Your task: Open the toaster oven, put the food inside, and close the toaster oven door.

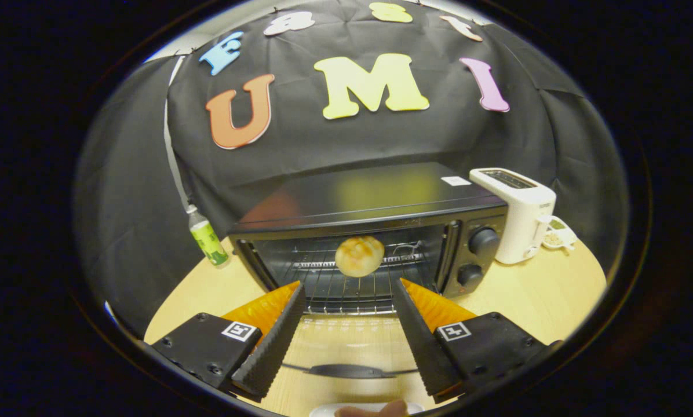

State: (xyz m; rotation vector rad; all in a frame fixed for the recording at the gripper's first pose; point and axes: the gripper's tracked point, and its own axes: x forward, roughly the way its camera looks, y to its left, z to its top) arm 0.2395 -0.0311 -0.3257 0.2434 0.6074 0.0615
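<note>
From the gripper view, I am looking along my gripper (346, 324) toward a black toaster oven (375, 231) that stands on a pale wooden table (532, 295). The two fingers are spread wide apart and hold nothing; between them I see the oven's glass door (346, 341) folded down flat toward me, its dark handle (349, 370) lying across the near edge, just beyond the finger bases. Past the fingertips, a round golden bun (359, 256) sits inside the open oven on the wire rack (346, 289), well clear of both fingers. Two dark knobs (478, 255) are stacked on the oven's right-hand panel. A white slot toaster (517, 214) stands just beside the oven on that side, with a small white dish (558, 236) next to it, and a small bottle with a green label (207, 237) stands off the oven's other side against the black cloth wall. At the very near edge, a white plate (323, 410) shows with something pale on it that I cannot identify. I judge the door opened and the food placed, so the closing step is in hand. Next I would need to bring the fingers down to the handle, or under the door's front lip, and swing the door up until it shuts.
</note>
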